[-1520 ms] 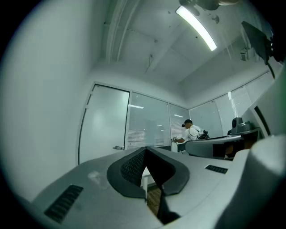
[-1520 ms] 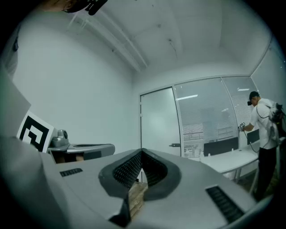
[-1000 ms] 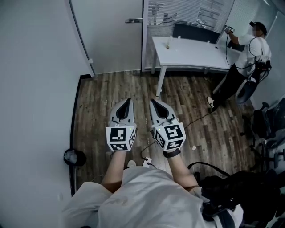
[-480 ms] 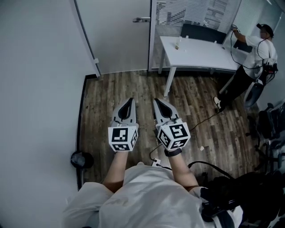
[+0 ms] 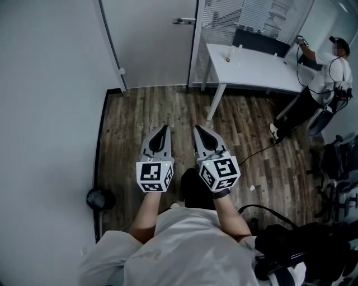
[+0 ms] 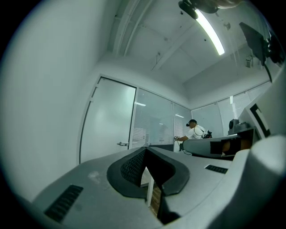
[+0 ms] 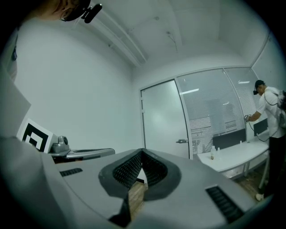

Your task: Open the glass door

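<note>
A small office with a dark wood-plank floor (image 5: 140,111) and plain white walls formed the setting. The frosted glass door (image 5: 151,44) appeared closed, straight ahead of both claws and well apart from them. Its slim metal lever handle (image 5: 183,21) lay horizontal at the door's right edge, beside a glazed partition (image 5: 224,17) with blinds. The right claw (image 5: 197,129) sat on the handle's side and was judged the nearer; the left claw (image 5: 162,128) pointed level beside it. Both claws had jaws together, gripping nothing. A smooth white worktop (image 5: 251,70) stood to the right.
</note>
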`<state>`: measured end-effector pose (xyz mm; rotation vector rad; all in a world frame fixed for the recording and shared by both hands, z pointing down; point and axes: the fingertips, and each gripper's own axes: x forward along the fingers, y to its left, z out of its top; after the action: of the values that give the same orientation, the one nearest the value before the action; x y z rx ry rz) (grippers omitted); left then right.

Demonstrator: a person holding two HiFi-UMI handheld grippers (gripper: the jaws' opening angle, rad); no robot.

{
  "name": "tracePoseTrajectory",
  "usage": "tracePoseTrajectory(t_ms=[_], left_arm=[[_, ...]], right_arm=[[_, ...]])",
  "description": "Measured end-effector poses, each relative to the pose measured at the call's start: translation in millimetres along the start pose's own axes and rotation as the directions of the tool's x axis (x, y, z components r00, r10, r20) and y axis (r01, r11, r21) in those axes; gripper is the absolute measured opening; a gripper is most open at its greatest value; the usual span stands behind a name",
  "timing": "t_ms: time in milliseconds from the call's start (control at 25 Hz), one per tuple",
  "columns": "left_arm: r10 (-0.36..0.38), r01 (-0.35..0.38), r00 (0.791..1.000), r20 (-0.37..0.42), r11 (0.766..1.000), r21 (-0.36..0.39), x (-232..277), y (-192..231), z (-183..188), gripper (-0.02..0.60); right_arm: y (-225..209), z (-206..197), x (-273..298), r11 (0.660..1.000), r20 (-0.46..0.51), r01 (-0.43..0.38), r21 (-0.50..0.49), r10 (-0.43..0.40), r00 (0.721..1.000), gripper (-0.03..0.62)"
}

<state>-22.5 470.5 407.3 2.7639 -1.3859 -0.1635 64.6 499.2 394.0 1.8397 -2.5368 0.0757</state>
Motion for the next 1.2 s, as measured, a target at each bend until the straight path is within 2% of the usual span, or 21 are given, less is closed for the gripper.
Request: tracePoseTrajectory(t_ms=[200,360,640,840,1040,1200], left_arm=[[0.021,-0.021,1.0,-0.001,1.0,0.007,55.0,14.6,-10.9,0.002],[0.03,-0.03,1.0,-0.006,0.999,0.029,138.0,36.4,-21.5,0.002],[0.071,-0.076,0.996,0.061,0.993,0.09,303.6,51.9,1.5,0.001],[0.074,-0.079,0.995,0.067,0.994,0.07,391.4,60.1,5.8,0.002],[0.094,-0.096,0.995,0.036,0.994,0.055,443.7,66.3,-8.2,0.002],[0.102,-0.103,0.995,0.018,0.994,0.045,470.4,74.8,-12.1,0.002]], right_arm=[[-36.5,-12.9,43.2,0.999,0.003,-0.028,0.025,0.028,1.0,0.003],[-89.9,-20.1,115.3,0.997,0.014,-0.059,0.052,0.059,0.998,0.002],[-210.9,22.2,224.1,0.996,0.047,-0.085,0.012,0.085,0.995,0.002],[-273.8,43.1,284.4,0.996,0.065,-0.092,-0.016,0.093,0.994,0.002],[-316.0,30.0,320.4,0.995,0.032,-0.102,0.015,0.101,0.994,0.002],[-332.5,27.1,339.7,0.993,0.021,-0.109,0.032,0.109,0.994,0.002]])
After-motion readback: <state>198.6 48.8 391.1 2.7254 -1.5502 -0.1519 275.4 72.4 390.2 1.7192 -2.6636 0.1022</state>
